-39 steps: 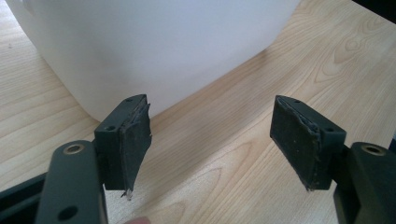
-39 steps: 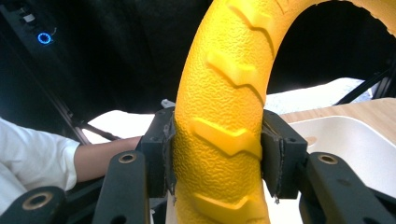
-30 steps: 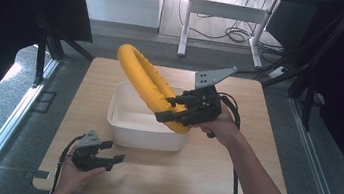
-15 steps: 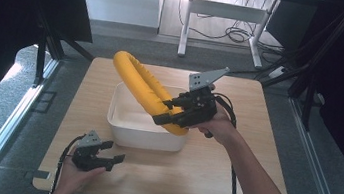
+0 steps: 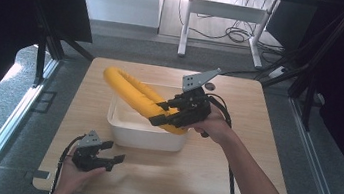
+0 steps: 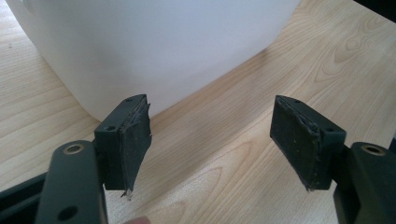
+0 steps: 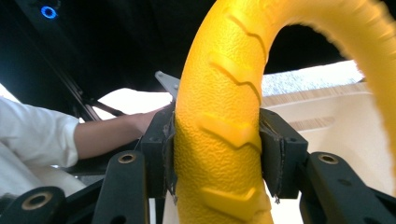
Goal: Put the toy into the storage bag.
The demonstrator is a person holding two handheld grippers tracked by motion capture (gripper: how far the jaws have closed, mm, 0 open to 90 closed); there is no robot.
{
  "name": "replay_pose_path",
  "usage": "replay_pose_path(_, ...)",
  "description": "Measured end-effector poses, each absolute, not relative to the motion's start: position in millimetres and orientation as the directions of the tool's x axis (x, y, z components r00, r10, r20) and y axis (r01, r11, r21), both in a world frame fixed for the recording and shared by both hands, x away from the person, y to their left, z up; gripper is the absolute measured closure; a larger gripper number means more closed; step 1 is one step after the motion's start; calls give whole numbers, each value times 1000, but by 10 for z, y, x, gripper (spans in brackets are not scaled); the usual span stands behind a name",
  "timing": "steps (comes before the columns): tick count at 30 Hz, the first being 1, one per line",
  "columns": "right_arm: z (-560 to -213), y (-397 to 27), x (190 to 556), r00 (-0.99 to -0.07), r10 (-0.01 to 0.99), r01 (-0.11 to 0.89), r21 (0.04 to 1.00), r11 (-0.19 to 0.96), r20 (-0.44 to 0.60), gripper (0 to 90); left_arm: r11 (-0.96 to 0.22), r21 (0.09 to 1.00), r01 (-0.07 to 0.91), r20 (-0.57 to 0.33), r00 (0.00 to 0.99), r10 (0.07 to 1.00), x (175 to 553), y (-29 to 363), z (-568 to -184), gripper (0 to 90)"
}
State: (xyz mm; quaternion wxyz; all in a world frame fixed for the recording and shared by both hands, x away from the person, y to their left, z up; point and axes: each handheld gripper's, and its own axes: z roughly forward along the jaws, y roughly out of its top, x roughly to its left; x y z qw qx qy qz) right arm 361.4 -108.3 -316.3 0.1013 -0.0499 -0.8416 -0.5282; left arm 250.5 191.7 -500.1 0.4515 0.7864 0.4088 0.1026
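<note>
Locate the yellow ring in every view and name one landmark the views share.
High view: the yellow ring tilts over the white tub, clamped by the right gripper.
Right gripper view: the ring fills the centre, pinched between both jaws.
Left gripper view: not in it.
Shared landmark: the tub on the wooden table.

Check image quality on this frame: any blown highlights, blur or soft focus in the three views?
High view: the floor beyond the table is blown out by daylight, the sides near black. Left gripper view: the white tub is washed out and featureless. Right gripper view: the yellow ring is sharp at the jaws, its far arc blurred.
</note>
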Motion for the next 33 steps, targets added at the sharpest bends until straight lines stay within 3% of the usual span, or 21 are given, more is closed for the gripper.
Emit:
replay_pose_path(6, -3310, -1072, 3692, -978, 30, 199, 882, 426, 206, 512, -262, 796, 546, -203, 649, 734, 2506, 1922, -5000, 290)
replay_pose_path(33, -3321, -1093, 3701, -976, 32, 210, 881, 424, 217, 496, -270, 790, 550, -205, 653, 729, 2503, 1905, -5006, 288)
